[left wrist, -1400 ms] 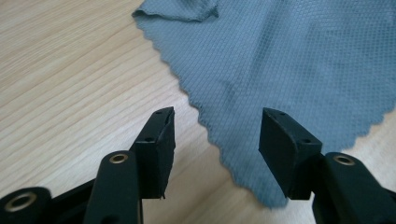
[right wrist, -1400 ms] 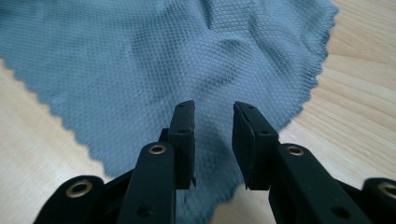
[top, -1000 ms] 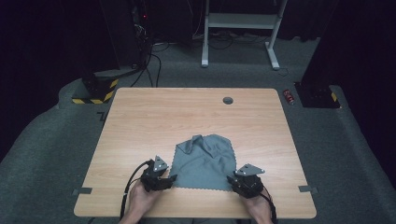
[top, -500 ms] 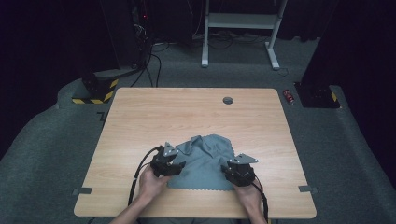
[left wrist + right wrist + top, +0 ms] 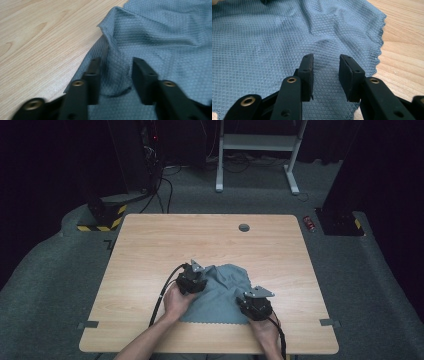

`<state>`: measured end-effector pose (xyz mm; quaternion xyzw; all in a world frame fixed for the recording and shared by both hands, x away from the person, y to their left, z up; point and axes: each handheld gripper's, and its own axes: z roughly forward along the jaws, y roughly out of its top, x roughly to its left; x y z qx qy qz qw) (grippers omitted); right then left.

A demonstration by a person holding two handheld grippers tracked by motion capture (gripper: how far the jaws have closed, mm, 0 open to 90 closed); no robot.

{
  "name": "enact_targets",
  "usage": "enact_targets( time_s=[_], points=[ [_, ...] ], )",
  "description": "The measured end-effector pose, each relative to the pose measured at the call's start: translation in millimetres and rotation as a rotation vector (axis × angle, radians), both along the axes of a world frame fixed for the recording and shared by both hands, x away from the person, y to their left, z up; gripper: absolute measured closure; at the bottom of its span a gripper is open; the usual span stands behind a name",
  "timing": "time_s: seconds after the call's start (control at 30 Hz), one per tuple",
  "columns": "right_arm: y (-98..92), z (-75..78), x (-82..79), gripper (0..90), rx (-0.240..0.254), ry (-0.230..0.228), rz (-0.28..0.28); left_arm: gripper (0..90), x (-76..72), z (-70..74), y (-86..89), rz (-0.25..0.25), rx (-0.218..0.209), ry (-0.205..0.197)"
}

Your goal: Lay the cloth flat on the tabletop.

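- High view: a blue-grey cloth [image 5: 220, 292] lies rumpled on the near half of the table [image 5: 150, 245], its scalloped near edge almost at the table's front. The left gripper [image 5: 192, 279] sits at the cloth's far-left corner, the right gripper [image 5: 255, 304] over its near-right part, well apart from the left.
- Left gripper view: here it comes – the jaws have just been closing, and a raised fold of cloth [image 5: 113, 67] stands between them. A gap shows on the right side, so the pads don't press yet; call it unclenched, about to pinch.
- Right gripper view: jaws parted, hovering over flat cloth [image 5: 287, 37] near the scalloped edge, gripping nothing.
- Handling, as I read it: light, soft, limp fabric with a waffle weave, so it should not slip much. It will drape and bunch, not hold shape. Best hold: a lifted fold or a corner, pinched through both layers.
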<state>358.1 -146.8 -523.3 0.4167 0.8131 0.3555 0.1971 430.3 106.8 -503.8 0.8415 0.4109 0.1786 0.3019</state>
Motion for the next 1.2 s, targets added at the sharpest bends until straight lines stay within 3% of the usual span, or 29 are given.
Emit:
enact_targets(
  time_s=[0.1, 0.17, 0.27, 0.33, 0.47, 0.6, 0.7, 0.77, 0.87, 1.03, 1.1, 1.2],
  points=[
    [0.0, -0.1, 0.1, 64.6, -0.002, -0.003, 0.003, 78.2, 7.7, 1.4, 0.7, -0.010, 0.004, 0.017],
    [-0.1, 0.0, 0.0, 64.7, 0.000, 0.000, 0.000, 86.8, 10.4, 3.4, 5.1, -0.005, -0.013, 0.006],
    [0.0, 0.0, -0.1, 64.9, 0.002, 0.002, -0.001, 88.3, 18.3, 8.7, 11.8, 0.019, -0.014, 0.014],
    [-0.1, 0.0, 0.1, 65.2, -0.001, -0.003, 0.004, 88.4, 24.3, 15.0, 17.4, 0.040, -0.038, 0.001],
    [-0.1, -0.1, 0.0, 65.3, -0.001, -0.002, 0.004, 87.1, 43.2, 23.2, 22.5, 0.074, -0.033, -0.003],
    [-0.1, -0.1, 0.0, 65.3, -0.001, -0.002, 0.004, 68.4, 59.1, 19.7, 27.2, 0.144, -0.011, 0.014],
    [-0.1, -0.1, 0.0, 65.3, -0.001, -0.002, 0.004, 60.1, 54.1, 19.1, 32.9, 0.153, -0.042, 0.011],
    [-0.1, -0.1, 0.0, 65.3, -0.001, -0.002, 0.004, 58.3, 45.8, 18.5, 33.2, 0.129, -0.046, -0.005],
    [-0.1, -0.1, 0.0, 65.3, -0.001, -0.002, 0.004, 57.7, 31.6, 14.9, 32.2, 0.073, -0.063, 0.002],
    [0.0, -0.1, -0.1, 65.4, -0.001, -0.003, 0.004, 56.1, 11.8, 2.5, 24.9, -0.001, -0.022, 0.013],
    [0.0, -0.1, 0.0, 65.5, 0.000, -0.003, 0.004, 55.7, 7.6, -3.8, 24.1, -0.009, -0.006, 0.033],
    [0.2, -0.2, -0.3, 66.1, -0.001, -0.003, 0.004, 54.0, 3.2, -6.1, 29.2, -0.002, -0.018, 0.024]
  ],
)
